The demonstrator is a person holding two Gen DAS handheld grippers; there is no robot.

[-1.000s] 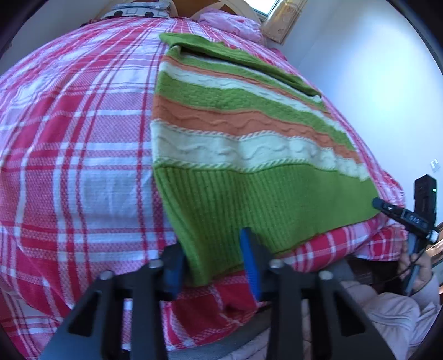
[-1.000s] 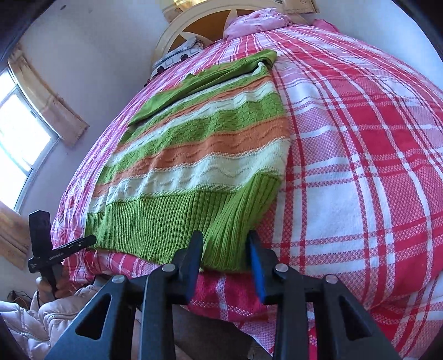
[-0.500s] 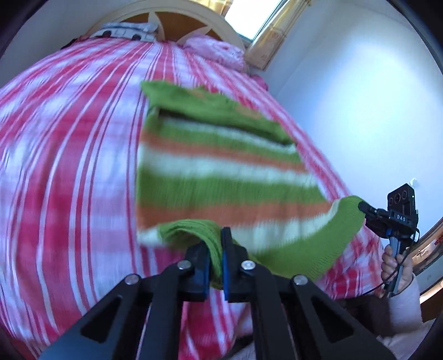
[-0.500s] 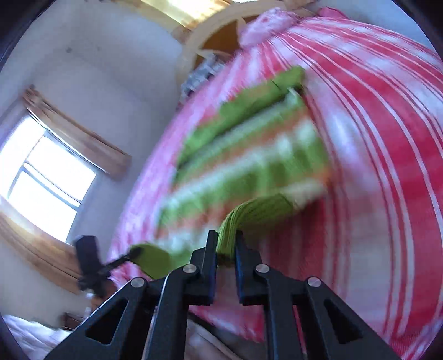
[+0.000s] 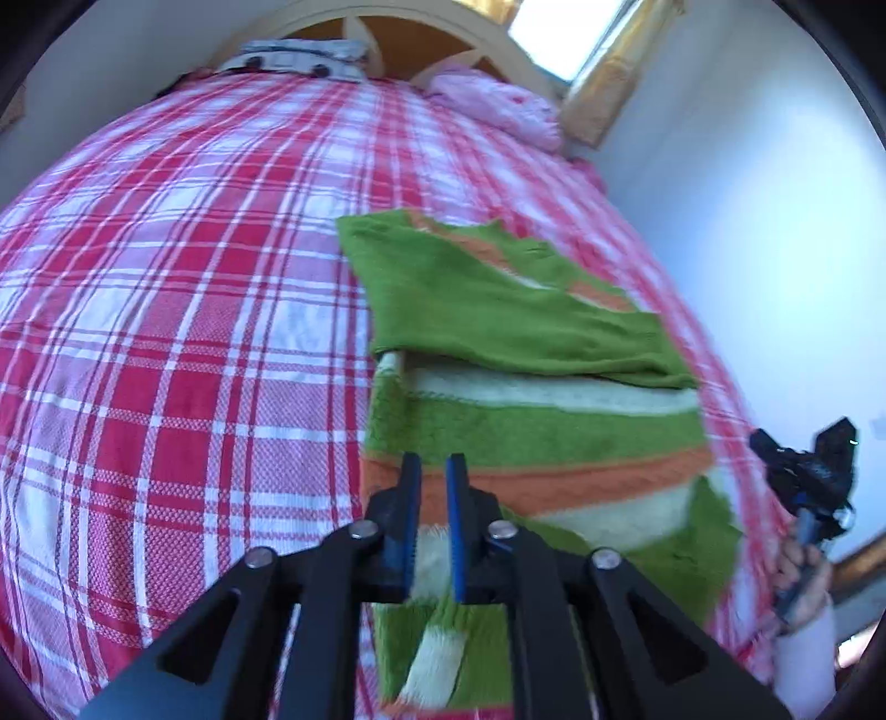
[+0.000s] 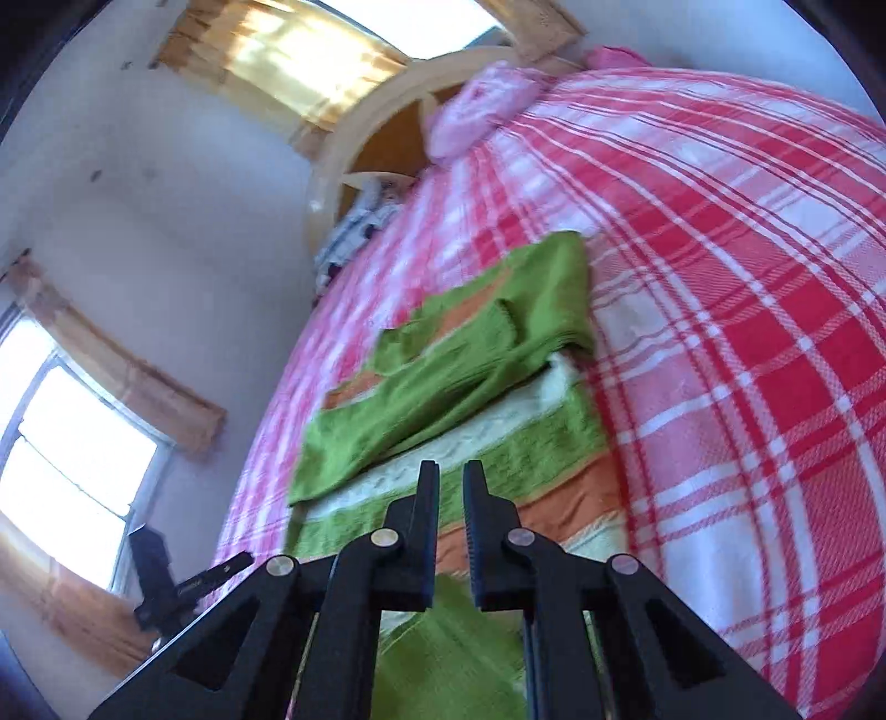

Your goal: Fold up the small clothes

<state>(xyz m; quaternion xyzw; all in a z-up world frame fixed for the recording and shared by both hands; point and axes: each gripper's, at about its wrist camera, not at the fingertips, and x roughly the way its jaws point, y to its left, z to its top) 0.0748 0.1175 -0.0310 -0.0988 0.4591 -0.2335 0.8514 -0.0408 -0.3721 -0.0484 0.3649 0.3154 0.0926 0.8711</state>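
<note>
A striped knitted sweater (image 5: 531, 437) in green, orange and cream lies on the red plaid bed (image 5: 166, 332). It also shows in the right wrist view (image 6: 459, 387). Its sleeve is folded across the top. My left gripper (image 5: 432, 476) is shut on the sweater's green hem at the near left corner, lifted over the sweater body. My right gripper (image 6: 449, 482) is shut on the hem at the near right corner, with the green hem (image 6: 443, 653) hanging below the jaws. The right gripper also shows in the left wrist view (image 5: 803, 471).
A wooden headboard (image 5: 443, 39) and a pink pillow (image 5: 498, 105) stand at the far end of the bed. A white wall (image 5: 747, 221) runs along the sweater's side. Windows with yellow curtains (image 6: 83, 443) are on the wall. The left gripper shows at the lower left in the right wrist view (image 6: 166, 581).
Both grippers closed on the sweater's bottom hem, lifted it and carried it forward over the sweater body toward the sleeve end.
</note>
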